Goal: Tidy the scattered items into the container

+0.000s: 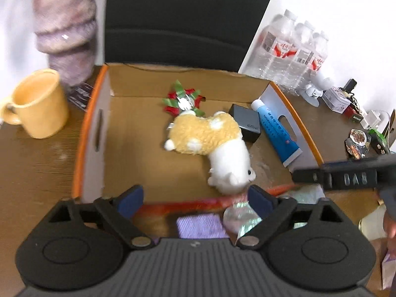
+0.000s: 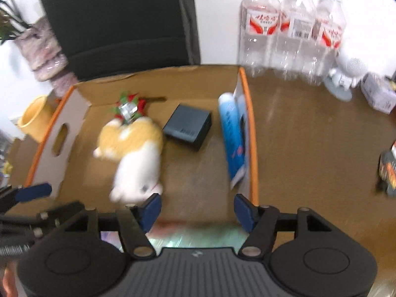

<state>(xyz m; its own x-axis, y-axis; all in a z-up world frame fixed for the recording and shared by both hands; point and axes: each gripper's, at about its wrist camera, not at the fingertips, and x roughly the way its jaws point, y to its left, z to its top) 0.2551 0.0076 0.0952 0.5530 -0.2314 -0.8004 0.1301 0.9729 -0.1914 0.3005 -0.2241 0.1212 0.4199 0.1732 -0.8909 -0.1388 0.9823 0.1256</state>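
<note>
Both claws hang over the near rim of the cardboard box (image 1: 91, 128), fingers apart, nothing between them. Left claw (image 1: 195, 198), right claw (image 2: 196, 209).

In the box, ahead of the claws: plush toy (image 1: 212, 143) just past the left claw's right fingertip, ribbon bow (image 1: 183, 99) beyond it and touching its back end, dark charger block (image 2: 189, 126) right of the plush, blue tube (image 2: 231, 133) leaning on the right wall. So four things lie where the task wants them.

Under the claws, near the rim: something crinkly and clear, plus a purple patch. Too blurred to name, and I can't tell whether they're inside the box or on the bench (image 2: 309, 148).

Risks:
- Plush head sits tight by both claws' inner fingertips. Any descent there snags the fur and drags it back over the low near rim.
- Claws are close together; the left one shows at the right view's left edge. A sideways swing knocks them together.
- Box is light card. Pushing on a wall slides it toward the yellow mug (image 1: 37, 104) or the water bottles (image 2: 292, 29).
- Crinkly film slips out of a shallow pinch.
</note>
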